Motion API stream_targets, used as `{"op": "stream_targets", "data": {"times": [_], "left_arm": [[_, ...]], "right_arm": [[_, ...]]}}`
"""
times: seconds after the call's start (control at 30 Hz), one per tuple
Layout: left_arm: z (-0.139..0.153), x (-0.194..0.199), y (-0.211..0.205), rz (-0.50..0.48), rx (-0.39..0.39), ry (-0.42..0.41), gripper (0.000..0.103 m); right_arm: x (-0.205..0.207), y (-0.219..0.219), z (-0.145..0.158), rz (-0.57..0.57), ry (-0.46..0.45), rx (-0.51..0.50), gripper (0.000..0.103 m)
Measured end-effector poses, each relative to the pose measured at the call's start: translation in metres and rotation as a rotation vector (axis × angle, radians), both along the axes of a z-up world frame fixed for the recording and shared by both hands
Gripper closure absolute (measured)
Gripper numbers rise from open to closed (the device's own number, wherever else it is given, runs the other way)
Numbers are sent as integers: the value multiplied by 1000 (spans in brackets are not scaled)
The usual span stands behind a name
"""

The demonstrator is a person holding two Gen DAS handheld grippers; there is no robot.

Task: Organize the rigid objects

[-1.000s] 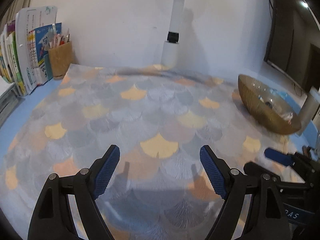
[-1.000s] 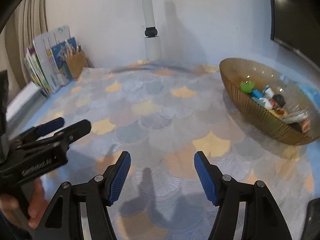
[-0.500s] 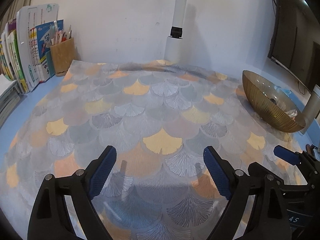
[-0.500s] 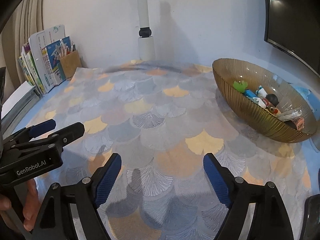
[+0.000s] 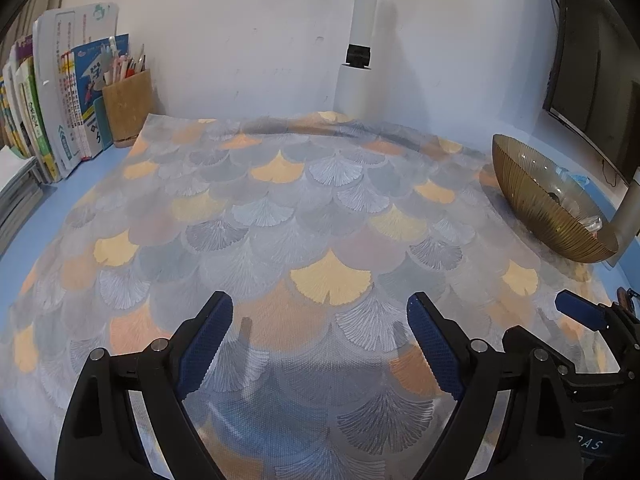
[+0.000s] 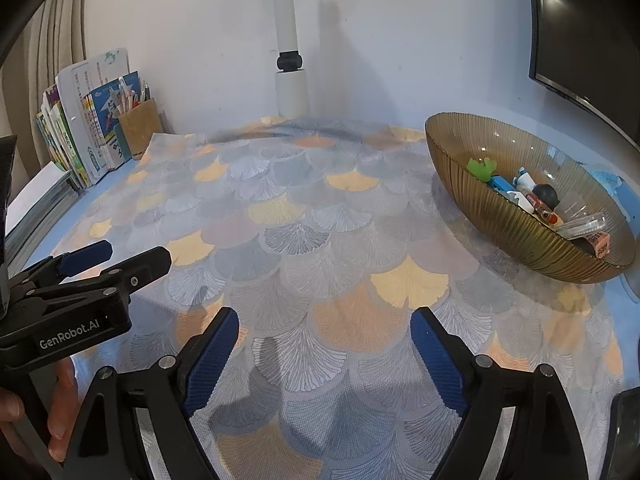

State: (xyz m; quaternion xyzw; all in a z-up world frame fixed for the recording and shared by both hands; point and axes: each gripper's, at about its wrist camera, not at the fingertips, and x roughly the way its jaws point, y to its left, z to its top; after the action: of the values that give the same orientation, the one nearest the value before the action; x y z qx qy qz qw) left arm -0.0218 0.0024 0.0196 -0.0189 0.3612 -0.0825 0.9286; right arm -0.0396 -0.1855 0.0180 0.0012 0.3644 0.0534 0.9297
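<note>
Amber ribbed glass marks the bowl (image 5: 548,204) at the right edge of the left wrist view, its contents mostly hidden by the near wall. The left hand-held gripper (image 5: 320,344) hangs with its blue pads spread wide and nothing between them, and compared with a second ago it sits higher and further back, so more of the ginkgo-patterned mat (image 5: 280,208) shows. No loose item lies on that mat.

From the right wrist view, the right hand-held gripper (image 6: 324,356) is likewise spread and empty, also pulled back from where it was. The bowl (image 6: 480,204) holds the small rigid objects (image 6: 528,196) (a green piece, markers, a dark round thing). The sorting looks finished, judging by the bare mat, and both tools seem to be retreating.
</note>
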Motion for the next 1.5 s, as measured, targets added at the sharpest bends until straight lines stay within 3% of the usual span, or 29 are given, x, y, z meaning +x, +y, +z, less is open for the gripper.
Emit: {"op": "stream_targets", "data": {"times": [1.5], "left_arm": [[-1, -1, 1, -11, 1, -6, 15]], "right_arm": [[0, 9, -2, 13, 20, -43, 16]]}}
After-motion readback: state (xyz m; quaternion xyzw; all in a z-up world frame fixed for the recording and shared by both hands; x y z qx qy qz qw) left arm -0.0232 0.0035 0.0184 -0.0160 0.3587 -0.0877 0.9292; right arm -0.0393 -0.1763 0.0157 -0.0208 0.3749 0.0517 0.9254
